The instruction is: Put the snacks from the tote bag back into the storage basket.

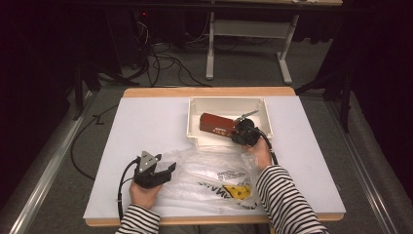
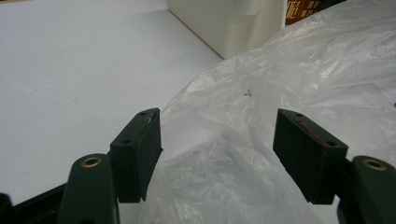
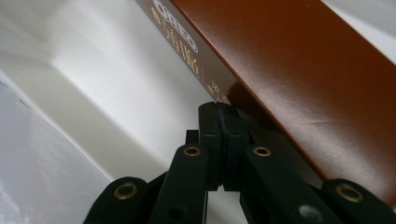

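Observation:
A red-brown box (image 1: pixel 214 123) with gold print lies in the white tray (image 1: pixel 195 117) at the table's far middle. My right gripper (image 1: pixel 235 129) is shut, and its joined tips (image 3: pixel 222 109) rest against the lower edge of the box (image 3: pixel 303 70), with the tray wall (image 3: pixel 116 79) to the left. A crumpled clear plastic bag (image 1: pixel 209 175) lies on the near half of the table. My left gripper (image 1: pixel 168 170) is at the bag's left edge. It stands open (image 2: pixel 217 126), with a fold of the bag (image 2: pixel 280 70) between the jaws but not pinched.
The white tabletop (image 1: pixel 146 126) has bare room at the left and right. The tray's corner (image 2: pixel 224 23) stands beyond the bag. A yellow printed patch (image 1: pixel 238 191) shows on the bag near the right sleeve. Cables and a table frame (image 1: pixel 210 48) lie on the floor behind.

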`<move>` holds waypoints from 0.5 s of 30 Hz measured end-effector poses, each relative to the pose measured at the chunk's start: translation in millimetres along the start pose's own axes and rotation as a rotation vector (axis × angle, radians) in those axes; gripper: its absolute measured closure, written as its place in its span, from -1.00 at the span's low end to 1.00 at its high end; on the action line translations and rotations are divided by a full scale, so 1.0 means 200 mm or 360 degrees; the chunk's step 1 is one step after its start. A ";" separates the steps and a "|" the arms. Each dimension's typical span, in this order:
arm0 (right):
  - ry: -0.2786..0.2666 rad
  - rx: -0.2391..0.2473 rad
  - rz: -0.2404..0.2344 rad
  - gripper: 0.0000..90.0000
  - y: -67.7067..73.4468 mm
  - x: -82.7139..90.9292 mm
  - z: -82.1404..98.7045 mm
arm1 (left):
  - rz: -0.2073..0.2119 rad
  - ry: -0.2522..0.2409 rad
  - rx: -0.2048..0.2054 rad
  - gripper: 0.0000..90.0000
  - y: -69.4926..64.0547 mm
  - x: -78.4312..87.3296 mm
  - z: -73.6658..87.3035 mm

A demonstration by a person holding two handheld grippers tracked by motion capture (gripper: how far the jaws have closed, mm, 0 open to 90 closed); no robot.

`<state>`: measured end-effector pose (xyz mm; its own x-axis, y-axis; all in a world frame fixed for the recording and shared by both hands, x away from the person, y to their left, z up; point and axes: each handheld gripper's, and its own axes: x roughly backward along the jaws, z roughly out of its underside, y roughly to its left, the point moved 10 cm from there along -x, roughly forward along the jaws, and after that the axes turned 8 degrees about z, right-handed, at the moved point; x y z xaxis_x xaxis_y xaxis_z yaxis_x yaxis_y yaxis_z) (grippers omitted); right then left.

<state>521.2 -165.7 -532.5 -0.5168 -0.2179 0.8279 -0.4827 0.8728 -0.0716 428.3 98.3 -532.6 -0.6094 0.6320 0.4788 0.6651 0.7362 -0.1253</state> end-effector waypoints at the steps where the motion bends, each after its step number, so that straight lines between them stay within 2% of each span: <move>1: 0.0005 0.0004 0.0002 1.00 0.00 0.00 0.00 | 0.0002 0.0000 -0.0001 -0.27 0.00 0.00 0.00; 10: -0.0014 0.0013 0.0003 1.00 0.01 -0.02 -0.06 | 0.0002 0.0004 0.0004 -0.27 0.00 0.00 0.00; 15: -0.0018 -0.0010 -0.0002 1.00 0.01 -0.05 -0.07 | 0.0005 0.0002 -0.0002 -0.27 0.00 0.00 0.00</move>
<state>535.2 -156.6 -533.1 -0.5242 -0.2238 0.8217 -0.4791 0.8752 -0.0673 428.2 98.0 -532.6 -0.6068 0.6338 0.4797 0.6673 0.7341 -0.1259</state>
